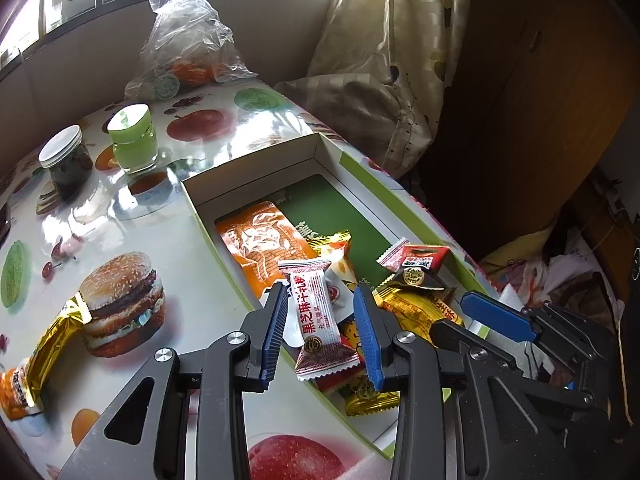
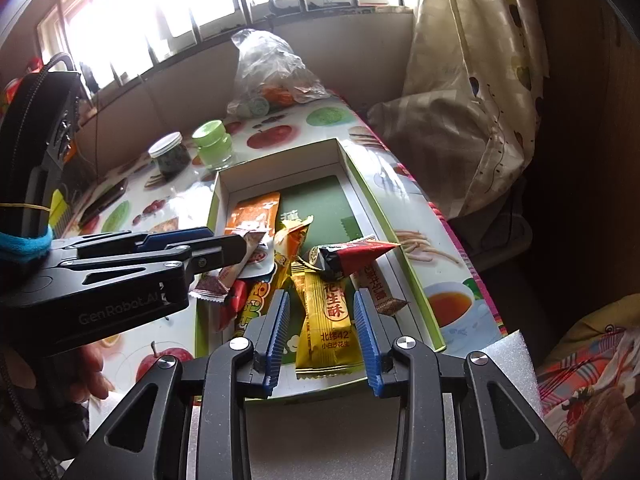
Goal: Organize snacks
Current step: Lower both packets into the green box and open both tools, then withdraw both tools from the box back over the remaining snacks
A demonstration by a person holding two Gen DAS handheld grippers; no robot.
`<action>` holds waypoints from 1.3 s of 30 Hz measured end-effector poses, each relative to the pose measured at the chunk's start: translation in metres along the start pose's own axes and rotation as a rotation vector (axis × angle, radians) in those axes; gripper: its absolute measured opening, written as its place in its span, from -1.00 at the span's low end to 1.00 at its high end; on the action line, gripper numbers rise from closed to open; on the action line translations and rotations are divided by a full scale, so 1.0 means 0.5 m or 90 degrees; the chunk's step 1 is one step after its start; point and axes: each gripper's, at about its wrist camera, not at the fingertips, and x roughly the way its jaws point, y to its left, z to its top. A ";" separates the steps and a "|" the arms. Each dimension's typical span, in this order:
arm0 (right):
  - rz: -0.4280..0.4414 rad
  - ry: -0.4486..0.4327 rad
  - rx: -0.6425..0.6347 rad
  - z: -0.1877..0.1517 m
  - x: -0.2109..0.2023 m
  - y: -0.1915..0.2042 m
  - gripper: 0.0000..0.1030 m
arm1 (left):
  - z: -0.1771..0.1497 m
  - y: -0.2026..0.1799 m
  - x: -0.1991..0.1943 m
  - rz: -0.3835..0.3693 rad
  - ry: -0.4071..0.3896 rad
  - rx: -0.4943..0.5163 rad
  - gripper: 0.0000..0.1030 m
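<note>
Two grippers hang over the shallow cardboard box [image 1: 256,160] on our glossy, fruit-printed table [image 1: 192,264]. The left gripper [image 1: 322,326] has its ribbed blue pads apart around a crinkled white candy wrapper [image 1: 316,320], seemingly untouched. The right gripper [image 2: 322,338] stands parted around a yellow peanut bar [image 2: 326,320]. Only the left view shows us the gold-foil pack [image 1: 48,344] outside the box.

Landmark: green-lidded jar [image 1: 134,140] on the food-print tablecloth [image 1: 192,240]. Just left of it, white-lidded jar [image 1: 66,160] with dark contents. Behind it, crumpled clear plastic bag [image 1: 188,44] near the barred window [image 2: 160,8]. Far right of it, patterned curtain [image 1: 392,52].
</note>
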 end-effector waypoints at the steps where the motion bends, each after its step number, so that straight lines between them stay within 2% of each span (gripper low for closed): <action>1: -0.001 -0.001 -0.001 0.000 -0.002 0.002 -0.37 | 0.000 -0.001 -0.003 0.000 -0.002 0.001 -0.30; 4: -0.002 -0.002 -0.001 0.000 -0.007 0.002 -0.36 | -0.003 -0.003 -0.013 0.003 -0.008 0.004 -0.30; 8: -0.005 -0.005 -0.004 -0.002 -0.016 0.007 -0.30 | -0.008 -0.005 -0.029 0.008 -0.017 0.007 -0.13; 20: -0.015 -0.012 -0.022 -0.004 -0.032 0.041 -0.18 | -0.041 0.010 -0.084 0.025 -0.042 -0.007 -0.12; 39: 0.002 -0.013 -0.049 -0.003 -0.032 0.117 -0.15 | -0.098 0.084 -0.157 0.064 -0.074 -0.049 -0.12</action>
